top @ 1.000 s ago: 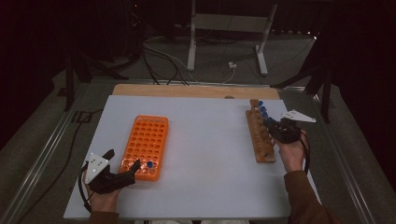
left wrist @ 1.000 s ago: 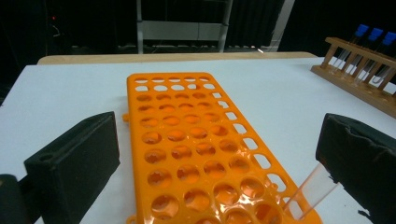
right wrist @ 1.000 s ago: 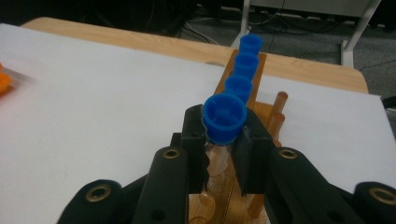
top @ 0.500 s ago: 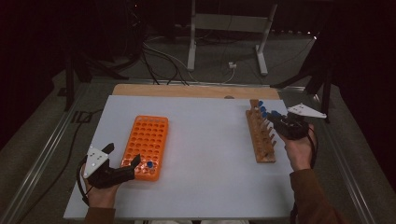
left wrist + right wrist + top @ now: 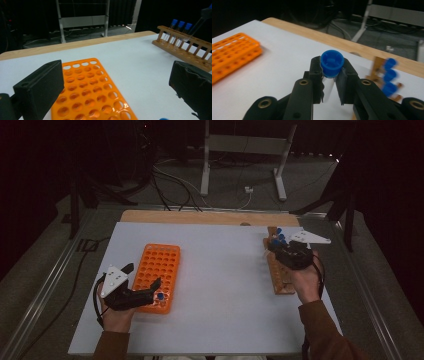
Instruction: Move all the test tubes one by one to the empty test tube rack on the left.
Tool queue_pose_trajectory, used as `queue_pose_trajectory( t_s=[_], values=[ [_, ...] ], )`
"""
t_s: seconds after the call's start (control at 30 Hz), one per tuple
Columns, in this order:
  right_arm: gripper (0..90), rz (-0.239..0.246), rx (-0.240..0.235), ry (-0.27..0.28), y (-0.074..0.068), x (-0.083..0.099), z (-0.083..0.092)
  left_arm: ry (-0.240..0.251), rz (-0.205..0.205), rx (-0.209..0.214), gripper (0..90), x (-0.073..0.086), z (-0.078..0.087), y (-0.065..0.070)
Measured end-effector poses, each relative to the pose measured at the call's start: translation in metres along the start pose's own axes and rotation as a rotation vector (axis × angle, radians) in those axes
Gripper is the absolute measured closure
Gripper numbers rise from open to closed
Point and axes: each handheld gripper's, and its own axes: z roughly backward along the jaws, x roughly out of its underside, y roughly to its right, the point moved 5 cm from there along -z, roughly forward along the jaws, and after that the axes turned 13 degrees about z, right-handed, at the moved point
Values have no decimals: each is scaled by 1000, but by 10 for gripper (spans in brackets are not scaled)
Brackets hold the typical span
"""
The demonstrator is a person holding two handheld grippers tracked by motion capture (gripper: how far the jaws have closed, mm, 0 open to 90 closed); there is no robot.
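Observation:
My right gripper [image 5: 332, 83] is shut on a clear test tube with a blue cap [image 5: 332, 62], just under the cap. In the high view that gripper [image 5: 276, 247] hangs over the far end of the wooden tube rack [image 5: 281, 279], with the tube lifted out of it. Three more blue-capped tubes [image 5: 180, 25] stand in that rack [image 5: 190, 53]. My left gripper [image 5: 143, 276] stands open at the near end of the orange rack [image 5: 159, 265], nothing between its fingers. One blue-capped tube [image 5: 160, 296] sits in the orange rack's near right corner.
The white tabletop [image 5: 220, 285] lies between the two racks, with a wooden strip [image 5: 200, 217] along its far edge. Beyond the table are a metal stand [image 5: 240, 150] and cables on the floor.
Both hands have risen. The right gripper has lifted its tube up from the wooden rack and drifted left. The left gripper has moved forward along the orange rack, still open.

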Motion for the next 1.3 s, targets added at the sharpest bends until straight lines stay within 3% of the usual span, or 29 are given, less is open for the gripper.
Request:
queue_pose_trajectory(
  t_s=[0.3, 0.7, 0.9, 1.1, 1.3],
  values=[
    [766, 50, -102, 8, -41, -19, -15, -30, -35, 18, 8, -1, -11, 9],
    [766, 98, -234, 27, -96, -48, -30, -43, -54, 78, 63, -7, -15, 26],
    [766, 102, -307, 48, -125, -60, -35, -33, -100, 91, 164, -11, -15, 35],
    [765, 105, -368, 57, -150, -68, -42, -40, -124, 106, 184, -12, -20, 45],
    [765, 114, -405, 62, -170, -75, -46, -68, -181, 142, 351, -10, -29, 61]
  ],
)
